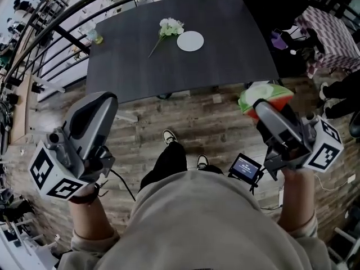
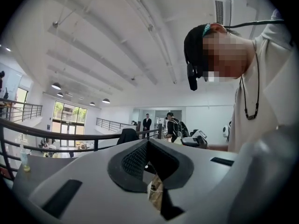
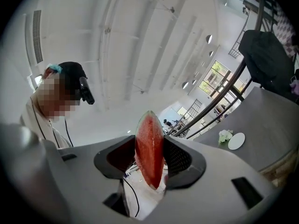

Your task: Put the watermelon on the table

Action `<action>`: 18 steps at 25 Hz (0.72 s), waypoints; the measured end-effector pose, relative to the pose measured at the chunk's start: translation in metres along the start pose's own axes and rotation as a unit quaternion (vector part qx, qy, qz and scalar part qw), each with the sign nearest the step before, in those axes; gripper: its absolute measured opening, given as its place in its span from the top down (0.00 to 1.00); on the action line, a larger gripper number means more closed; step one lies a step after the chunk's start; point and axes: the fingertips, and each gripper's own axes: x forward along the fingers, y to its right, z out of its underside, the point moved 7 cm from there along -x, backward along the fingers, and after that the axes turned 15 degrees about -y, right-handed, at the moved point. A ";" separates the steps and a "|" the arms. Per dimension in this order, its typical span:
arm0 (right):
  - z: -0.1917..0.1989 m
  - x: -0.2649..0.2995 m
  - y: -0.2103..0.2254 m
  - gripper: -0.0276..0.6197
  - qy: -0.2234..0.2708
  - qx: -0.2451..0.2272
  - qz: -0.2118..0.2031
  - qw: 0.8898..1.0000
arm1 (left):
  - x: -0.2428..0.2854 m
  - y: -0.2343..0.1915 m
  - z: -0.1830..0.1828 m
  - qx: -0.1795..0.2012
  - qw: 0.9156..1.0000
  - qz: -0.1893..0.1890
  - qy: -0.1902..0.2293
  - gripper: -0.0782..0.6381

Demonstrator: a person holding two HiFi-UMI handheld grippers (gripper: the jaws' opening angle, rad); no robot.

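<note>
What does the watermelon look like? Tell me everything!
The watermelon is a thin wedge slice with red flesh and green rind along its curved edge. It stands upright on edge, pinched between the right gripper's dark pads. In the head view it hangs over the wooden floor, short of the dark table.

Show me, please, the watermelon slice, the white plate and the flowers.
watermelon slice (image 3: 149, 148), right gripper view, red flesh.
white plate (image 1: 190, 41), head view, its centre.
flowers (image 1: 171, 26), head view, white blooms.

You held the thin red-fleshed, green-rinded watermelon wedge upright on edge, clamped in your right gripper, well apart from the dark grey rectangular table.
</note>
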 end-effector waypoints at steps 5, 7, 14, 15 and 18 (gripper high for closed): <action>-0.016 0.000 0.015 0.64 0.018 -0.003 0.034 0.999 | 0.032 -0.038 -0.003 0.012 0.999 0.032 0.015 0.88; -0.034 0.006 0.026 0.64 0.027 -0.015 0.066 0.997 | 0.046 -0.067 -0.009 0.026 0.999 0.043 0.018 0.88; -0.109 0.052 0.062 0.64 0.052 -0.046 0.122 0.990 | 0.100 -0.171 -0.036 0.053 0.993 0.104 0.006 0.88; -0.114 0.060 0.068 0.64 0.055 -0.042 0.130 0.989 | 0.108 -0.184 -0.038 0.046 0.993 0.111 0.009 0.88; -0.127 0.078 0.085 0.64 0.068 -0.027 0.146 0.987 | 0.134 -0.212 -0.036 0.028 0.989 0.148 -0.003 0.88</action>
